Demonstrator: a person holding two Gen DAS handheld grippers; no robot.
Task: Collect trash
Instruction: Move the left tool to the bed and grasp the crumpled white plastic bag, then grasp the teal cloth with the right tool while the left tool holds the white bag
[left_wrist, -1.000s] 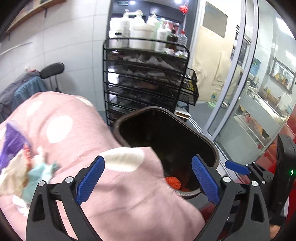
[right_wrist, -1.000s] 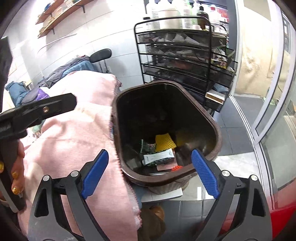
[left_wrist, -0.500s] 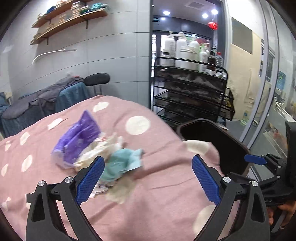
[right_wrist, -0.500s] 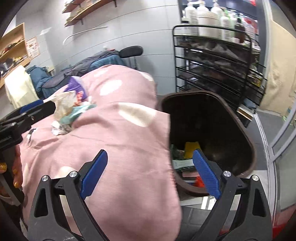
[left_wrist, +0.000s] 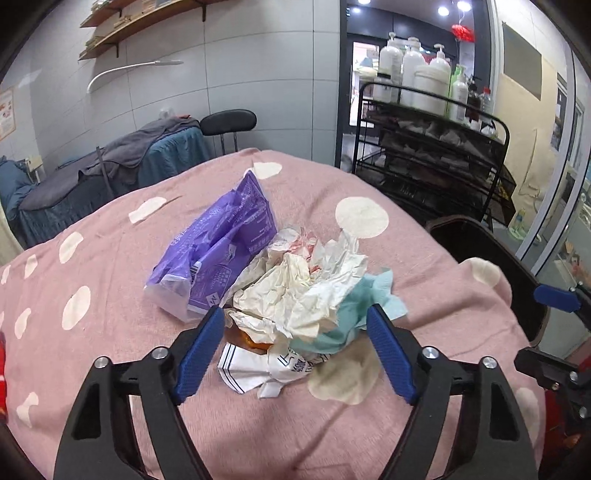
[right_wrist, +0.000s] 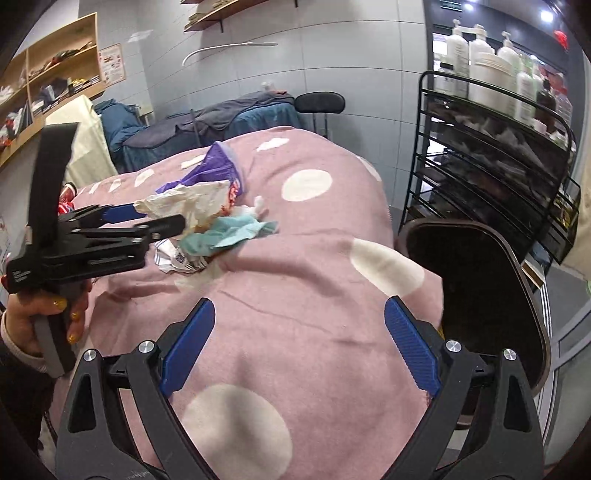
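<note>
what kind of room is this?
Probably a massage or beauty salon room: a covered bed under a pink blanket, a second draped bed behind, and a wire cart topped with pump bottles.

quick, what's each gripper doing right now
Left gripper: open, jaws just closing around crumpled white paper trash, not yet gripping.
Right gripper: open, empty.

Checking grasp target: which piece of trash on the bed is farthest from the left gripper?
The purple plastic package. It lies behind the crumpled white paper and teal tissue, which sit between the left gripper's jaws.
</note>
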